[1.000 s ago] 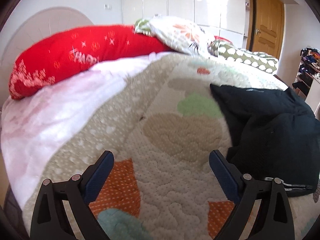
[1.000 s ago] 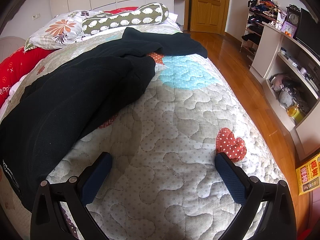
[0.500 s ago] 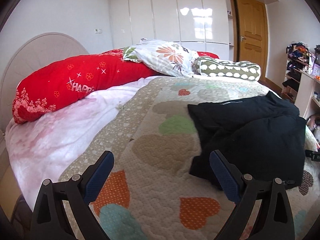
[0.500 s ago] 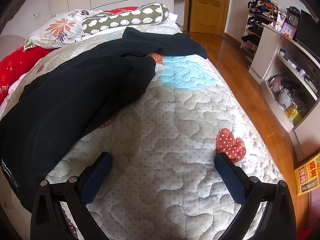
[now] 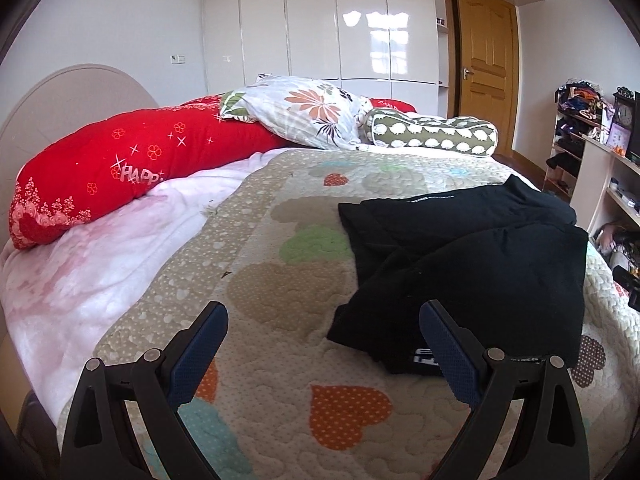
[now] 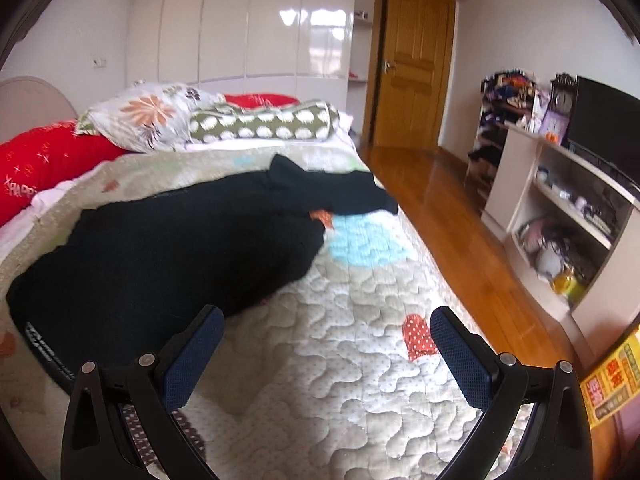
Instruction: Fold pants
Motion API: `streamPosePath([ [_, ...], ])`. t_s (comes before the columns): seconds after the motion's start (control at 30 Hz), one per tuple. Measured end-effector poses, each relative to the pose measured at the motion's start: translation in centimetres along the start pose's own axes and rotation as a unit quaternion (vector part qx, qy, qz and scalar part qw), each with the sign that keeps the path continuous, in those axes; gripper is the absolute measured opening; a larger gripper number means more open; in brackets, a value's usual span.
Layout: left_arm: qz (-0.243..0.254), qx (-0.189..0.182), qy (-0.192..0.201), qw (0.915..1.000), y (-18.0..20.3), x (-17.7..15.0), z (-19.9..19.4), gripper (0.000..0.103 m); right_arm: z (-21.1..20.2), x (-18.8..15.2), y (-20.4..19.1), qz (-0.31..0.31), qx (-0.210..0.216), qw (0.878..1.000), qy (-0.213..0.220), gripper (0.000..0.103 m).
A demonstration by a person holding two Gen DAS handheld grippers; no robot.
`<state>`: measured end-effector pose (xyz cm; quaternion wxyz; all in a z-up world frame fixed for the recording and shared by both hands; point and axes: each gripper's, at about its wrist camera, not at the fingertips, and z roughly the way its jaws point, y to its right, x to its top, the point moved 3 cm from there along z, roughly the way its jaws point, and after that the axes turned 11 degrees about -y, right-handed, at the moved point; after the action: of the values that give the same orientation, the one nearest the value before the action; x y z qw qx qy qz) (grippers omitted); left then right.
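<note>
Pants [image 5: 472,264] on quilt [image 5: 280,360], right of centre in left wrist view, left of centre in right wrist view [image 6: 168,248]. Long bolster [image 5: 132,168] along headboard [image 5: 52,100], far left. Flowered pillow [image 5: 308,114] atop bolster; spotted roll pillow [image 5: 432,134] just right of it. Wardrobe [image 5: 340,24] behind bed, door [image 5: 486,68] to its right. Shelf unit [image 6: 560,208] right of bed, across floor [image 6: 440,216]. Left gripper [image 5: 323,344] above quilt near edge, jaws wide apart; right gripper [image 6: 326,350] likewise.

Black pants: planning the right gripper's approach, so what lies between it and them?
Only bare quilt between right gripper and black pants, right wrist view.
</note>
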<state>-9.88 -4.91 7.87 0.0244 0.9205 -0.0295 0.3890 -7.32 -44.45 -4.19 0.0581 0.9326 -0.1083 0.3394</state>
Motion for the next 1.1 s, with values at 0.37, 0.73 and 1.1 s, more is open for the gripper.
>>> streamPosePath([
  [0.37, -0.013, -0.024, -0.053, 0.9982, 0.8, -0.2, 2.5, 0.097, 0.1, 0.4, -0.8, -0.027, -0.003, 1.0, -0.007, 0.103],
  [0.73, -0.101, -0.077, -0.17, 0.9773, -1.0, 0.8, 10.0, 0.096, 5.0, 3.8, 1.6, 0.041, 0.18, 0.978, -0.096, 0.082],
  [1.1, -0.093, -0.081, -0.178, 0.9764, 1.9, 3.3, 16.2, 0.052, 13.2, 5.7, 0.3, 0.104, 0.28, 0.943, -0.146, 0.021],
])
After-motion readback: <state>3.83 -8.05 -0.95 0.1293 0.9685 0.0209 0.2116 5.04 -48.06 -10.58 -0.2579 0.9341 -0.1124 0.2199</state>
